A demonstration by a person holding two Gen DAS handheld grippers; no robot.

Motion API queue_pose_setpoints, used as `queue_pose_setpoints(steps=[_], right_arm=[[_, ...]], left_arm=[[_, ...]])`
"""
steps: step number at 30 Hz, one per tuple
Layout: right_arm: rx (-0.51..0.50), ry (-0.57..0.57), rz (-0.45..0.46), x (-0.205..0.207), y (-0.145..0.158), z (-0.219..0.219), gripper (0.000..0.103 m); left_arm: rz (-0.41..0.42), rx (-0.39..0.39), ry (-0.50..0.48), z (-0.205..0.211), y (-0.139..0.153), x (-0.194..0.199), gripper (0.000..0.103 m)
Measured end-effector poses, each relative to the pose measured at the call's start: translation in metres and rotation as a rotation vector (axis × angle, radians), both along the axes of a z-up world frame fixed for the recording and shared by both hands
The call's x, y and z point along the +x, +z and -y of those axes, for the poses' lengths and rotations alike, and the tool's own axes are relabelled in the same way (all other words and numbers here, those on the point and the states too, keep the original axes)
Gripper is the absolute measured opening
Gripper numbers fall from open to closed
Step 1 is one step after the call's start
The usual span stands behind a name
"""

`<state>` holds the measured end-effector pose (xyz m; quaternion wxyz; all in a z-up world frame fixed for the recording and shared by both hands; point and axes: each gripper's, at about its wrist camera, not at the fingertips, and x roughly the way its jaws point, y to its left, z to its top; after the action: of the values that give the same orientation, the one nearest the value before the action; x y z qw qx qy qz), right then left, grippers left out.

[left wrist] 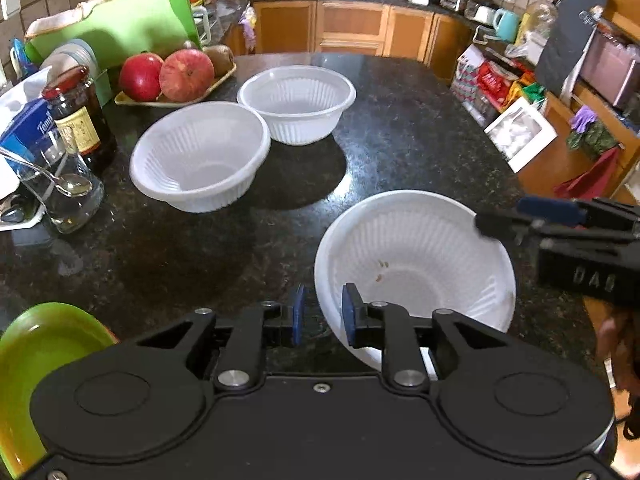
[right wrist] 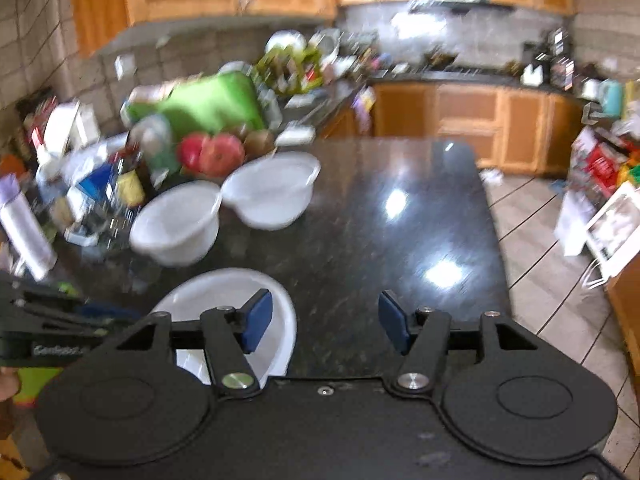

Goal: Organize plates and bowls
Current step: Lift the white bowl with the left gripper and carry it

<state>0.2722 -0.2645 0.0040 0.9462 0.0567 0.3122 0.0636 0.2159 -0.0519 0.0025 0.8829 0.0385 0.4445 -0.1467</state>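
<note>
Three ribbed white bowls stand on the dark granite counter [left wrist: 400, 120]. The nearest bowl [left wrist: 416, 264] holds a few crumbs. My left gripper [left wrist: 323, 312] straddles its left rim, one blue pad inside and one outside, and neither pad presses on it. My right gripper [right wrist: 326, 320] is open wide over bare counter, its left finger above that bowl's [right wrist: 224, 300] right rim; the left wrist view shows the right gripper [left wrist: 500, 214] at the bowl's far right edge. Two more bowls [left wrist: 200, 156] [left wrist: 296, 100] sit side by side farther back. A green dish [left wrist: 28, 360] shows at bottom left.
Along the counter's left side stand a dark jar [left wrist: 80, 120], a glass with a spoon [left wrist: 60, 192], a tray of red fruit [left wrist: 168, 76] and a green board [left wrist: 120, 24]. The counter's right edge drops to a tiled floor [right wrist: 552, 280] lined with boxes.
</note>
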Motion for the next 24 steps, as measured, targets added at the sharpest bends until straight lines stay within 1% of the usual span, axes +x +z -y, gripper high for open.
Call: queue_pose_setpoints(steps=[2, 3, 5, 6, 9, 10, 13, 15, 16, 17, 19, 21, 24], right_arm=[[0.019, -0.045, 0.058, -0.008, 0.01, 0.0, 0.072], [0.03, -0.062, 0.083, -0.012, 0.016, 0.0, 0.072], [0.053, -0.08, 0.12, -0.019, 0.028, -0.002, 0.077], [0.054, -0.077, 0.133, -0.021, 0.035, -0.004, 0.078], [0.002, -0.04, 0.171, -0.029, 0.056, -0.019, 0.079], [-0.025, -0.033, 0.192, -0.032, 0.062, -0.025, 0.082], [-0.113, 0.019, 0.256, -0.039, 0.08, -0.048, 0.082], [-0.152, 0.083, 0.289, -0.041, 0.089, -0.063, 0.082], [-0.158, 0.109, 0.291, -0.04, 0.093, -0.069, 0.082], [-0.143, 0.132, 0.278, -0.038, 0.097, -0.075, 0.082], [-0.067, 0.152, 0.218, -0.032, 0.102, -0.079, 0.082], [0.029, 0.205, 0.144, -0.022, 0.106, -0.083, 0.08], [0.082, 0.197, 0.107, -0.014, 0.111, -0.097, 0.08]], left_arm=[[0.022, -0.019, 0.002, -0.011, 0.007, -0.005, 0.031], [0.036, -0.029, 0.004, -0.017, 0.012, -0.007, 0.031], [0.069, -0.057, 0.015, -0.031, 0.022, -0.012, 0.031], [0.086, -0.073, 0.023, -0.039, 0.028, -0.013, 0.031], [0.134, -0.114, 0.046, -0.059, 0.042, -0.015, 0.031], [0.154, -0.125, 0.058, -0.066, 0.047, -0.016, 0.031], [0.208, -0.15, 0.088, -0.086, 0.06, -0.018, 0.033], [0.233, -0.17, 0.107, -0.098, 0.066, -0.018, 0.043], [0.248, -0.181, 0.116, -0.104, 0.069, -0.018, 0.045], [0.256, -0.189, 0.122, -0.109, 0.07, -0.017, 0.045], [0.258, -0.2, 0.12, -0.118, 0.073, -0.014, 0.045], [0.262, -0.215, 0.1, -0.126, 0.074, -0.012, 0.045], [0.277, -0.215, 0.09, -0.133, 0.075, -0.009, 0.045]])
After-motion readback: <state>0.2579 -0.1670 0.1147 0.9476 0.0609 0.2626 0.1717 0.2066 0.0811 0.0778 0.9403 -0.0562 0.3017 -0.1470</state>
